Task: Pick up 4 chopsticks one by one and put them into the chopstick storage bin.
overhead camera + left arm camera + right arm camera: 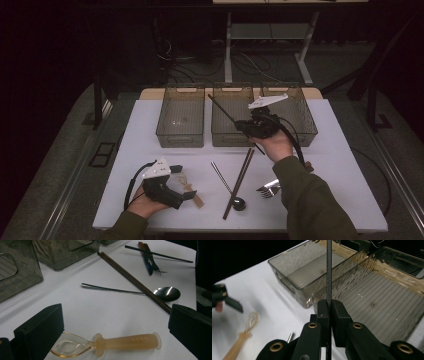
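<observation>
Three smoky clear plastic bins [180,117] stand in a row. The right gripper [329,307] is clenched on one thin black chopstick [328,272] above the middle bin. The left gripper [115,325], jaws released, straddles one amber-handled clear spoon [125,342] near two brown wooden chopsticks [132,280].

A lab or test room is indicated, not a home. A white table [150,130] is set on grey floor w/ dark surroundings. Loose cables [175,60] are seen on the floor beyond the far edge, beside the metal legs of another bench [228,50]. Three smoked plastic bins [181,117] are lined along the table's far edge, cutlery laid out as test items.
</observation>
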